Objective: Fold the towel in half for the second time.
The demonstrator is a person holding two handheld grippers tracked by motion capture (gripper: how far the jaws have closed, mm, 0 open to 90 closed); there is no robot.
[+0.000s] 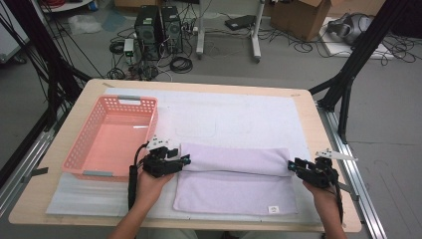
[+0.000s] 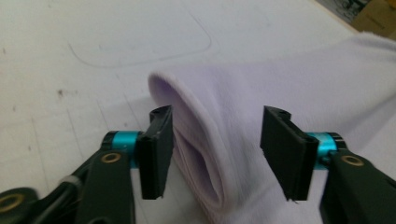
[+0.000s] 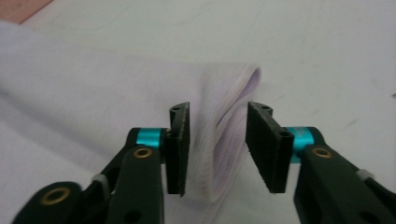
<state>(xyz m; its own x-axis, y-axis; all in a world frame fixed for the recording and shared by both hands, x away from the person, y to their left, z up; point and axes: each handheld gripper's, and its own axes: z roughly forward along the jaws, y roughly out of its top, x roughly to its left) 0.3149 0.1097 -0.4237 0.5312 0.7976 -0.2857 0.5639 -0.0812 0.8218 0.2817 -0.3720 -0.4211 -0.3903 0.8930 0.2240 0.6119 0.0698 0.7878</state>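
Note:
A pale lilac towel (image 1: 234,181) lies on the white mat, its far half folded over toward me into a soft roll. At the roll's left end sits my left gripper (image 1: 185,160), held in a hand. In the left gripper view the towel's folded edge (image 2: 205,140) stands between the jaws of that gripper (image 2: 217,149), and both pads are clear of it. My right gripper (image 1: 291,167) is at the roll's right end. Its own view has the fold (image 3: 219,140) between the parted jaws of the right gripper (image 3: 217,140), loose and unpinched.
A pink plastic basket (image 1: 119,102) stands at the left of the mat (image 1: 239,114), close to my left hand. The wooden table's edge (image 1: 318,129) runs along the right. On the floor beyond are computer towers (image 1: 159,30), cables and cardboard boxes.

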